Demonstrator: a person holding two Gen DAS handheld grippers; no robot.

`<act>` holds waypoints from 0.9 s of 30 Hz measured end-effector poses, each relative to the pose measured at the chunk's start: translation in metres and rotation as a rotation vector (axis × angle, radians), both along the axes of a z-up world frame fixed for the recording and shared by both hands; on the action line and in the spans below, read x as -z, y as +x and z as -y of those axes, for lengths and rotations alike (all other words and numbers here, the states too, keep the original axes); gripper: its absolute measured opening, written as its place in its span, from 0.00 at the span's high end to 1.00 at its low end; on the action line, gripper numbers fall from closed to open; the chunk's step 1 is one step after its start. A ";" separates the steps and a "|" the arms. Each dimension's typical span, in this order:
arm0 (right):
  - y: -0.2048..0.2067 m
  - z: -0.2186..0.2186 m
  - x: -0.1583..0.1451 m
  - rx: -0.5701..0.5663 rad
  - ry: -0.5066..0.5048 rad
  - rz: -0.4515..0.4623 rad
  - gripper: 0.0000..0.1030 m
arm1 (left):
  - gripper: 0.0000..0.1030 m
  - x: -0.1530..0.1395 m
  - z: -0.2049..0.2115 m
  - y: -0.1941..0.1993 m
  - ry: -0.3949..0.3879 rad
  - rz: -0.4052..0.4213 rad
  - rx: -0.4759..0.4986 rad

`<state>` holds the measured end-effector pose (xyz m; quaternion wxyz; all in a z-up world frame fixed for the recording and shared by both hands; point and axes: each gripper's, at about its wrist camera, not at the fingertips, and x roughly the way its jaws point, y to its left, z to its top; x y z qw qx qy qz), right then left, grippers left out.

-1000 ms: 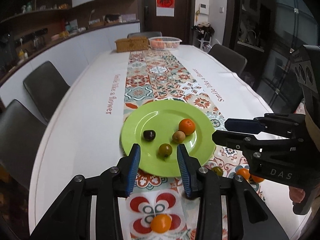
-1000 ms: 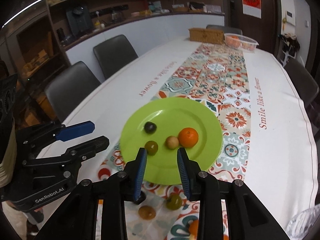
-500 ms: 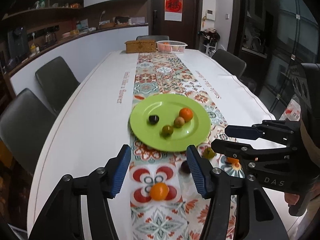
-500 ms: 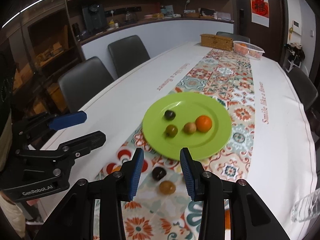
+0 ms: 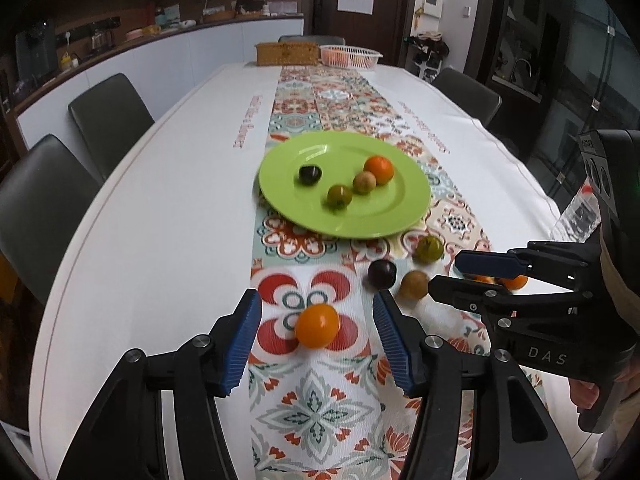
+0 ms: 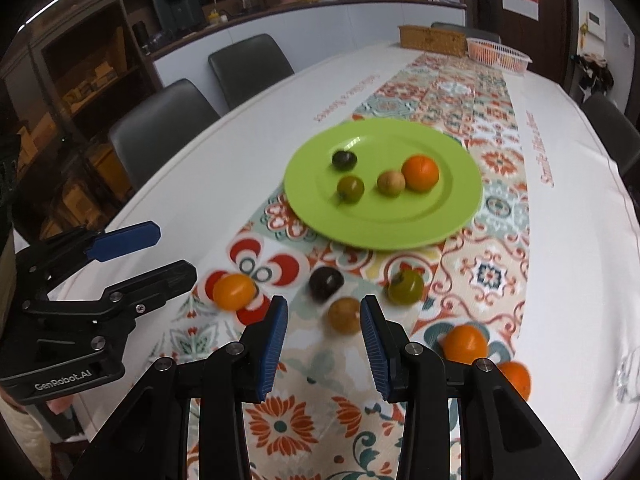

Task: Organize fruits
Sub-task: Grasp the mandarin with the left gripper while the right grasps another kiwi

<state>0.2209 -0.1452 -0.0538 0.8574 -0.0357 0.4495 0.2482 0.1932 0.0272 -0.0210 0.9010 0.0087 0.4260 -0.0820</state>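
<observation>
Green plate (image 5: 404, 216) on patterned runner holds orange, tan, olive-green, dark fruit. Loose on runner nearer camera: orange (image 5: 317, 325), dark fruit (image 5: 382, 273), tan fruit (image 5: 414, 285), green fruit (image 5: 430, 249); two more oranges (image 6: 465, 344) at right.

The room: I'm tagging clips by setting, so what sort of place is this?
Most likely a home dining room open to a kitchen. A long table with a patterned runner has chairs along its sides, and behind it runs a counter with appliances under wall shelves.

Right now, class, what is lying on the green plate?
On the green plate lie four fruits: a dark one, a green one, a tan one and an orange. Nothing covers them.
</observation>
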 end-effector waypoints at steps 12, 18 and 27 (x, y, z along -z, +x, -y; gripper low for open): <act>0.004 0.000 0.030 0.008 -0.025 -0.064 0.62 | 0.45 0.037 0.003 0.009 0.016 -0.091 0.027; 0.011 -0.003 0.040 0.002 -0.039 -0.084 0.62 | 0.45 0.050 0.003 0.018 0.022 -0.123 0.036; 0.022 -0.004 0.046 0.016 -0.043 -0.092 0.63 | 0.51 0.060 0.003 0.029 0.003 -0.146 0.047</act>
